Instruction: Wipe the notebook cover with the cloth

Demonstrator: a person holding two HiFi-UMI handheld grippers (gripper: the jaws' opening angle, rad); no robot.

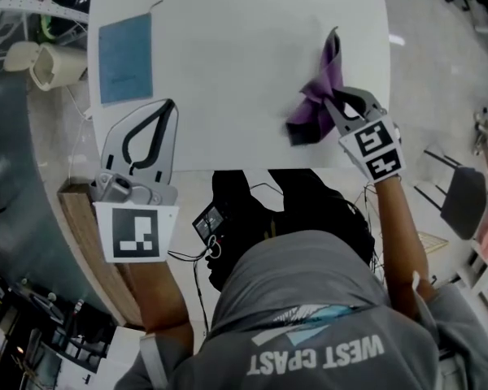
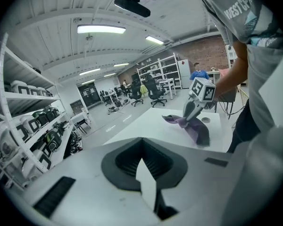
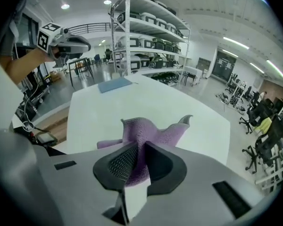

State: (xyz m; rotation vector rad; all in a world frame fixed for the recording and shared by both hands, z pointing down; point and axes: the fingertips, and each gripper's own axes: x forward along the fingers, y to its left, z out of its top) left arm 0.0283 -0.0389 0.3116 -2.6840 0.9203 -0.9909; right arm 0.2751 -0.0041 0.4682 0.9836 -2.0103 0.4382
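The blue notebook (image 1: 126, 58) lies flat at the far left of the white table (image 1: 228, 80); in the right gripper view the notebook (image 3: 114, 84) shows at the table's far end. My right gripper (image 1: 335, 104) is shut on the purple cloth (image 1: 313, 108) and holds it bunched above the table's right side, its folds hanging loose. The cloth (image 3: 151, 133) sits pinched between the ribbed pads. My left gripper (image 1: 169, 108) hovers over the table's near left edge below the notebook, its tips together with nothing in them. From the left gripper view the cloth (image 2: 193, 126) hangs under the right gripper (image 2: 191, 114).
A wooden ledge (image 1: 89, 250) runs along the table's left. A dark chair (image 1: 464, 197) stands to the right. Shelving racks with equipment (image 2: 23, 126) line the room, and office chairs (image 2: 153, 91) stand further off. A small device with cables (image 1: 211, 222) hangs at the person's chest.
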